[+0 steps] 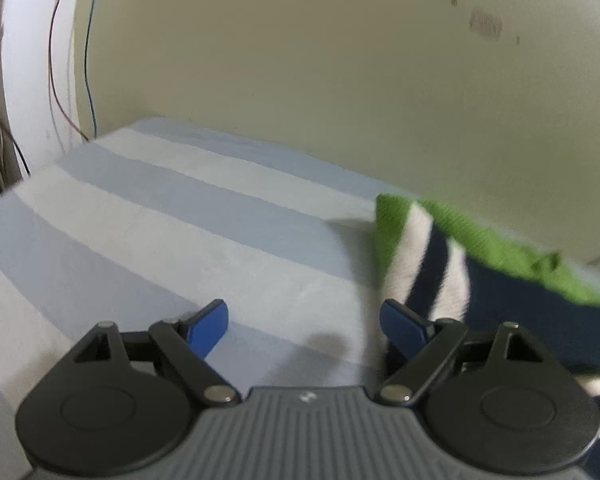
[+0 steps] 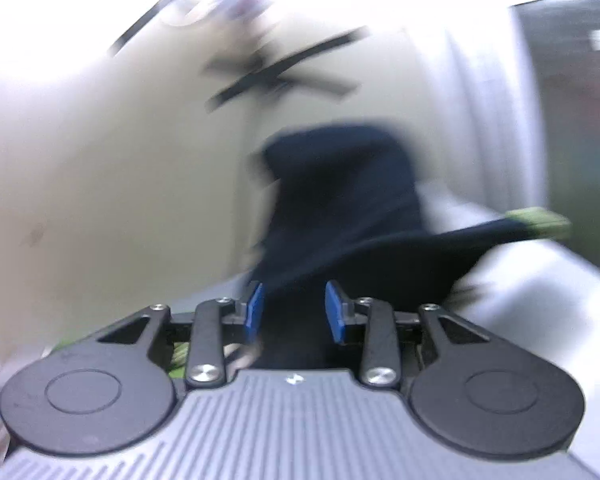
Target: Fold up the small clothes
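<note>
Left gripper (image 1: 304,330) jaws spread wide, empty, over the blue-and-white striped sheet (image 1: 160,216). Right gripper (image 2: 294,312) half-parted around the navy, white and green knit garment (image 2: 340,208); whether it grips, cannot tell through blur. Advice: settle the cloth flat first, then pinch a green hem.

Two wrist views, each looking out along our own claw

From behind the left gripper (image 1: 304,330) we look down, close over the striped sheet (image 1: 172,216) toward the wall; the right gripper (image 2: 294,312) view, blurred, faces nearer level. Both share the navy-and-green garment (image 1: 500,280) (image 2: 340,200).

Black tongs (image 1: 304,330) — blue pads (image 1: 208,330), silver screws, ribbed grey housing
</note>
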Motion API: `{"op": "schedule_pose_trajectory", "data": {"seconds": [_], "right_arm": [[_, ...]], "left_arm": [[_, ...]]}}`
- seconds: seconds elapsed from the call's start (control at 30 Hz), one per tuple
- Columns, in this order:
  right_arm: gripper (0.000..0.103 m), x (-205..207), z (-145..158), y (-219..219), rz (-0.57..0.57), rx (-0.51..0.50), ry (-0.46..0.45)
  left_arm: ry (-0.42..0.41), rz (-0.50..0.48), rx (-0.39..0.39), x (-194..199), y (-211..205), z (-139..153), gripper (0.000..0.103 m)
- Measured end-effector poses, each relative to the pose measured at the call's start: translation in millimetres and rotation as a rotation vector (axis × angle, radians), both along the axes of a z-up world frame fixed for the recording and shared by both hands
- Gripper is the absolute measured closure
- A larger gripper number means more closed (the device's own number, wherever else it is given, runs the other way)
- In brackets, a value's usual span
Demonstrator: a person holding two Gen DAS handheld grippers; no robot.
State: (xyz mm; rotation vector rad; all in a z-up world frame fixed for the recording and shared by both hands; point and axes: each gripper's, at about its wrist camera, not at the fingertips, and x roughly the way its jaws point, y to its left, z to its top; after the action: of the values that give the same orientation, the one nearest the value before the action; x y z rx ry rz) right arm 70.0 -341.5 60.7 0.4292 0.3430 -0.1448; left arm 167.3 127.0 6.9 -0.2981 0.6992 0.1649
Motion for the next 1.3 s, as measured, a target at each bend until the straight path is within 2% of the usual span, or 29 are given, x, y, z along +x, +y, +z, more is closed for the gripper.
{"op": "schedule_pose_trajectory", "data": {"seconds": [0.1,0.23,0.4,0.5,0.6,0.67,0.73,0.8,0.87,1.07,1.3], "right_arm": [[0.056,-24.5,-5.7,-31.0,-0.13,-0.001,0.0],[0.054,-39.7,-21.6,-62.0,-0.226,0.014,0.016],[0.048,-27.7,-47.9,-91.6,-0.21,0.216,-0.027],[0.047,-18.8,-51.1,-107.9,-0.211,0.303,-0.07],[0.046,-0.7,-48.6,-114.0,-0.198,0.32,-0.054],[0.04,8.4,-47.1,-117.5,-0.166,0.348,-0.04],[0.04,16.2,-45.2,-115.9,-0.153,0.361,-0.023],[0.04,21.4,-43.1,-110.7,-0.146,0.333,-0.008],[0.041,25.1,-41.6,-107.7,-0.135,0.317,-0.006],[0.048,25.8,-43.1,-112.3,-0.122,0.379,-0.012],[0.054,21.9,-55.6,-121.4,-0.123,0.521,-0.046]], "left_arm": [[-0.057,-0.037,-0.072,-9.1,1.8,6.2,0.017],[-0.093,-0.094,-0.044,-15.4,-12.3,9.7,0.016],[-0.068,-0.125,0.032,-11.6,-25.8,2.1,0.016],[-0.045,-0.127,0.022,-5.5,-24.9,-3.9,0.016],[-0.028,-0.118,-0.023,-3.7,-19.6,-7.1,0.016],[-0.019,-0.113,-0.055,-4.3,-13.4,-8.0,0.016],[-0.022,-0.111,-0.063,-5.6,-12.1,-8.5,0.015],[-0.021,-0.115,-0.054,-6.1,-13.1,-8.5,0.014],[-0.02,-0.12,-0.048,-6.7,-13.9,-8.3,0.014],[-0.017,-0.122,-0.046,-4.9,-16.5,-10.1,0.013],[-0.017,-0.121,-0.047,-5.4,-15.9,-9.8,0.013]]}}
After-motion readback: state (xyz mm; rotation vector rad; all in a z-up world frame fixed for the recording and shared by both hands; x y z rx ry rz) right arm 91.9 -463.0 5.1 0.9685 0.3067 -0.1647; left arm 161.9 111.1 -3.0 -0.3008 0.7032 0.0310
